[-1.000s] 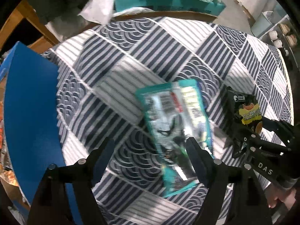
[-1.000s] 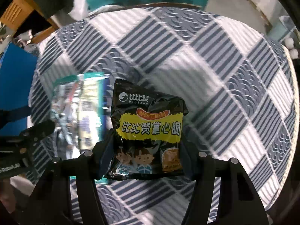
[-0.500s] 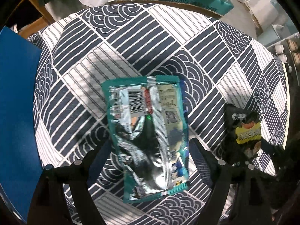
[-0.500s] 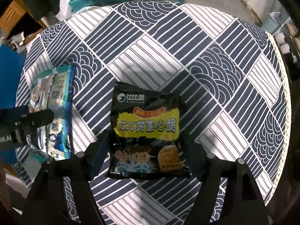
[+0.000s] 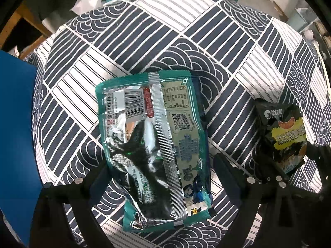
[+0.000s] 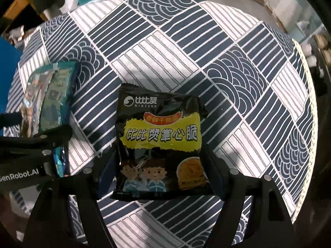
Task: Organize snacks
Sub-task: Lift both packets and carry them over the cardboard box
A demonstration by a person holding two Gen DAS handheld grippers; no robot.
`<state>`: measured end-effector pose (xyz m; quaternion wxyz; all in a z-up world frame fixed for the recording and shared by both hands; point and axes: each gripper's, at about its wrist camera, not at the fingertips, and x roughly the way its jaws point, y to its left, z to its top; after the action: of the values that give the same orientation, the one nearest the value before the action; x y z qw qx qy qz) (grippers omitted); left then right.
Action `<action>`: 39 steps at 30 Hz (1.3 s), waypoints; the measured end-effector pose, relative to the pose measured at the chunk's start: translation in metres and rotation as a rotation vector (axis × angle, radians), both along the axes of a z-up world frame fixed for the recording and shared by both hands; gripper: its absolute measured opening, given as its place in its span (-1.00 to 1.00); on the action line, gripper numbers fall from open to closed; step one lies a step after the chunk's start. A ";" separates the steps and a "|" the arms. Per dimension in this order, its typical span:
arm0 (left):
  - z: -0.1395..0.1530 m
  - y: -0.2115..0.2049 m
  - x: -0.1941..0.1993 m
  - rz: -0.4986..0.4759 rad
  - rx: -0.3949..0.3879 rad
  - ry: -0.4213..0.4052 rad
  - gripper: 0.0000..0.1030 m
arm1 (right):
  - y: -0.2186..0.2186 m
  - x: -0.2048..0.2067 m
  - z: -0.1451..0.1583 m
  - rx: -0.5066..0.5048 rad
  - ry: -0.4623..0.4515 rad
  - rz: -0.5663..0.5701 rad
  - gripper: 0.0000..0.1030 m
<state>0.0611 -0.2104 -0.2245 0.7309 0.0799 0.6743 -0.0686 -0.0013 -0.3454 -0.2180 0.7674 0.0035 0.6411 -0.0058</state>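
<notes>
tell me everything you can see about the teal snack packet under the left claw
The teal snack packet is a flat foil pouch lying back side up on the patterned tablecloth, slightly tilted. It has teal edges, a crinkled silver panel with a barcode, a ribbed centre seam running its length, a QR code and printed tables, and it looks sealed. It lies between the fingers of the left claw, whose jaws are opening; the pads do not press it. The black snack packet lies apart from it.

Black hand-held gripper [image 6: 160, 177] — silver screws; white "enRobot.AI" lettering
</notes>
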 end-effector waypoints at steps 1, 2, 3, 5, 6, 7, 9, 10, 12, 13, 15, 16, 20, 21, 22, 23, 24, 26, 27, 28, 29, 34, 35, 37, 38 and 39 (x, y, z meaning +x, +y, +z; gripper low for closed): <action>0.003 0.001 -0.007 -0.007 0.008 -0.015 0.63 | 0.003 -0.001 0.001 -0.005 -0.005 0.008 0.40; 0.005 0.000 -0.008 -0.021 0.013 -0.026 0.52 | 0.006 0.000 0.001 -0.005 -0.008 0.019 0.34; 0.007 -0.002 -0.013 -0.033 0.011 -0.033 0.47 | 0.008 0.000 0.002 -0.003 -0.011 0.024 0.28; 0.009 -0.004 -0.016 -0.047 0.004 -0.043 0.26 | 0.019 0.006 0.001 -0.002 -0.010 0.025 0.26; 0.011 -0.004 -0.017 -0.048 0.000 -0.045 0.25 | 0.019 0.006 0.001 0.000 -0.010 0.024 0.25; 0.011 -0.004 -0.018 -0.049 -0.004 -0.043 0.24 | 0.020 0.005 0.002 0.001 -0.010 0.026 0.24; 0.012 -0.001 -0.021 -0.053 -0.006 -0.038 0.24 | 0.020 0.006 0.003 0.007 -0.010 0.028 0.24; 0.013 0.001 -0.022 -0.053 -0.008 -0.041 0.24 | 0.021 0.006 0.005 0.010 -0.013 0.031 0.24; 0.018 0.005 -0.023 -0.048 -0.016 -0.058 0.24 | 0.020 0.003 0.013 0.009 -0.027 0.034 0.24; 0.022 0.006 -0.023 -0.048 -0.024 -0.067 0.24 | 0.023 0.011 0.017 0.014 -0.036 0.033 0.24; 0.030 0.012 -0.025 -0.049 -0.034 -0.084 0.24 | 0.031 0.016 0.026 0.025 -0.051 0.027 0.24; 0.036 0.014 -0.026 -0.047 -0.039 -0.097 0.24 | 0.031 0.017 0.033 0.031 -0.066 0.021 0.24; 0.061 0.021 -0.028 -0.040 -0.052 -0.156 0.24 | 0.031 0.017 0.058 0.041 -0.106 0.001 0.24; 0.067 0.028 -0.028 -0.037 -0.056 -0.173 0.24 | 0.031 0.018 0.064 0.044 -0.116 -0.005 0.24; 0.076 0.033 -0.029 -0.036 -0.062 -0.192 0.24 | 0.029 0.017 0.070 0.047 -0.126 -0.009 0.24; 0.082 0.035 -0.029 -0.035 -0.065 -0.207 0.24 | 0.028 0.016 0.077 0.049 -0.138 -0.014 0.24; 0.090 0.037 -0.031 -0.033 -0.069 -0.229 0.24 | 0.023 0.011 0.082 0.051 -0.147 -0.016 0.24; 0.106 0.045 -0.033 -0.028 -0.073 -0.259 0.24 | 0.023 0.010 0.092 0.050 -0.171 -0.023 0.24; 0.113 0.051 -0.034 -0.025 -0.077 -0.271 0.24 | 0.024 0.008 0.095 0.050 -0.181 -0.026 0.24; 0.114 0.065 -0.025 -0.022 -0.081 -0.279 0.24 | 0.024 0.010 0.097 0.052 -0.189 -0.029 0.24; 0.120 0.068 -0.027 -0.018 -0.085 -0.287 0.24 | 0.024 0.009 0.104 0.057 -0.199 -0.034 0.24; 0.141 0.083 -0.032 -0.002 -0.114 -0.318 0.24 | 0.025 0.001 0.127 0.080 -0.249 -0.050 0.24; 0.145 0.086 -0.034 0.001 -0.117 -0.326 0.24 | 0.027 0.000 0.133 0.086 -0.262 -0.050 0.24; 0.153 0.094 -0.038 0.004 -0.120 -0.340 0.24 | 0.031 -0.002 0.142 0.097 -0.286 -0.042 0.24; 0.157 0.098 -0.040 0.008 -0.122 -0.348 0.24 | 0.036 -0.002 0.145 0.101 -0.295 -0.036 0.24; 0.161 0.102 -0.041 0.012 -0.123 -0.354 0.24 | 0.040 -0.002 0.150 0.104 -0.303 -0.028 0.24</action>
<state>0.0199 -0.1089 -0.0637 0.8420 0.0419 0.5302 -0.0903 -0.0034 -0.3050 -0.0685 0.8541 0.0530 0.5172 0.0175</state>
